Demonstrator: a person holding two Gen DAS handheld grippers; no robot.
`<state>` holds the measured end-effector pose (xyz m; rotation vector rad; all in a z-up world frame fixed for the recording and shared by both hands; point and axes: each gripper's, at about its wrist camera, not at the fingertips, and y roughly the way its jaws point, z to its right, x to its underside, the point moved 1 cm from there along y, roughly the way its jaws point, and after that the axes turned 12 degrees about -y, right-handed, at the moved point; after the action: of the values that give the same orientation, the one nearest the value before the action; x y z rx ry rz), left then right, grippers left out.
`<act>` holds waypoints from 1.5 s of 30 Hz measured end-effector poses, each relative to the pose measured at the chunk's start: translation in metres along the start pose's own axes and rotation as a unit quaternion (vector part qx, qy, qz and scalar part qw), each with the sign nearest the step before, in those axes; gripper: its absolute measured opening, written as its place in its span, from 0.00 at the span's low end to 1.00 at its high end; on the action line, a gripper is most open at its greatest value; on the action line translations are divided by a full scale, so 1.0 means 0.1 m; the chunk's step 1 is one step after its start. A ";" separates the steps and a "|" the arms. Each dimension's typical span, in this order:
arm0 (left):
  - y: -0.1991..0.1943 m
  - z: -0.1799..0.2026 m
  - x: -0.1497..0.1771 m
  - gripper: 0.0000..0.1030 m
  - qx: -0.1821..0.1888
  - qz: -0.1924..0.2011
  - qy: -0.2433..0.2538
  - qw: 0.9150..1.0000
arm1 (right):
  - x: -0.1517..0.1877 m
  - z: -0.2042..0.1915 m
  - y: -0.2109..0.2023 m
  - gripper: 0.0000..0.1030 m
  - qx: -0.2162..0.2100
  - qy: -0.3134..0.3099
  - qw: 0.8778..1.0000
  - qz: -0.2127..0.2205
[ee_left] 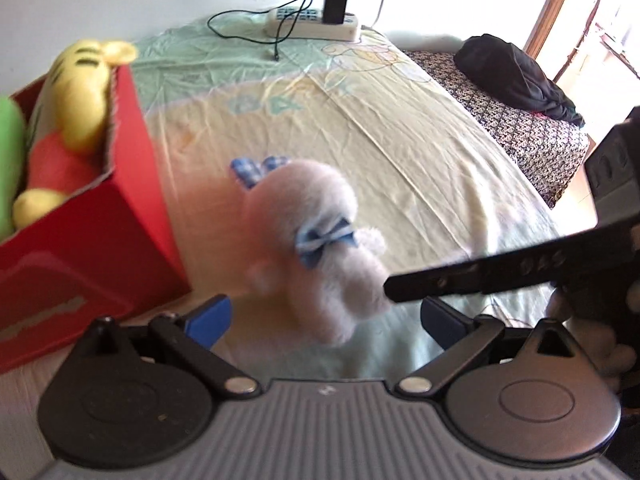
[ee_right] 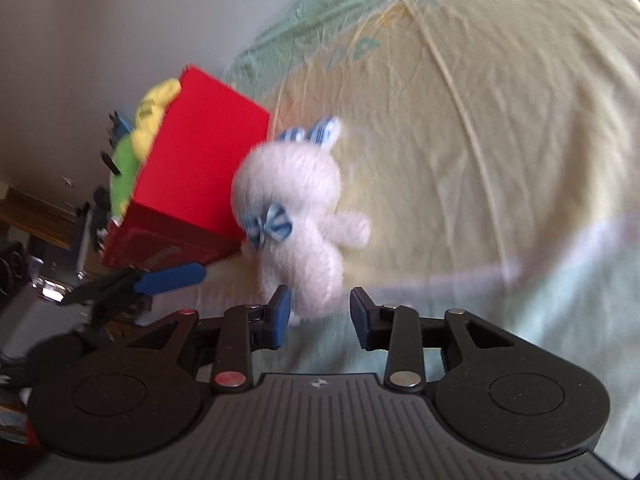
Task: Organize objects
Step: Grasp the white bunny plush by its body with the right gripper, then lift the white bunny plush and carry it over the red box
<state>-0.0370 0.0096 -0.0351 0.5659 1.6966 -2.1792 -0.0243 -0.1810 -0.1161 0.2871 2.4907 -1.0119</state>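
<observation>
A white plush bunny (ee_left: 316, 248) with blue bows stands upright just above the pale yellow bedsheet (ee_left: 400, 140), blurred by motion. My right gripper (ee_right: 320, 314) is shut on the bunny's (ee_right: 296, 216) lower body, blue pads on either side. One of its black fingers (ee_left: 480, 276) reaches in from the right. My left gripper (ee_left: 326, 316) is open wide below the bunny, holding nothing. A red box (ee_left: 80, 240) at the left holds a yellow plush (ee_left: 76, 92) and a green plush (ee_left: 10, 160).
A white power strip (ee_left: 312, 24) with a black charger and cable lies at the bed's far end. A black bundle (ee_left: 516, 76) rests on a patterned cover at the right. Dark furniture (ee_right: 32, 208) stands beyond the box.
</observation>
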 end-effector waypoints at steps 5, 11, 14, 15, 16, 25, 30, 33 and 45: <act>0.26 0.07 -0.14 0.96 -0.011 0.004 -0.022 1.000 | -0.20 0.15 -0.07 0.47 -0.008 0.034 0.998 0.055; 0.47 0.02 -0.24 0.77 -0.017 -0.016 -0.043 0.999 | -0.43 0.17 0.23 0.48 -0.027 0.011 0.999 0.040; 0.51 -0.04 -0.24 0.77 -0.021 -0.019 -0.053 0.998 | -0.47 0.18 0.38 0.49 -0.057 0.021 0.998 0.026; 0.53 -0.07 -0.25 0.77 -0.022 -0.021 -0.059 0.998 | -0.48 0.18 0.42 0.49 -0.066 0.025 0.997 0.023; 0.53 -0.10 -0.25 0.76 -0.021 -0.023 -0.064 0.997 | -0.48 0.18 0.44 0.49 -0.074 0.028 0.997 0.019; 0.44 -0.06 -0.22 0.74 -0.027 -0.013 -0.043 0.999 | -0.41 0.01 0.47 0.44 -0.092 -0.004 0.996 -0.003; 0.28 0.07 -0.14 0.74 -0.021 0.003 -0.003 1.000 | -0.29 -0.05 0.28 0.43 -0.096 -0.015 0.995 0.024; 0.18 0.11 -0.09 0.74 -0.015 0.012 0.018 1.000 | -0.19 -0.12 0.18 0.43 -0.094 -0.024 0.994 0.046; -0.44 -0.09 0.10 0.74 0.037 0.067 0.088 0.993 | 0.08 -0.68 -0.07 0.43 -0.074 -0.045 0.990 0.114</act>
<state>-0.0653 0.0289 -0.0047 0.8894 1.6160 -2.1592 -0.0551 -0.1381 -0.0725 0.4582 2.3711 -0.7284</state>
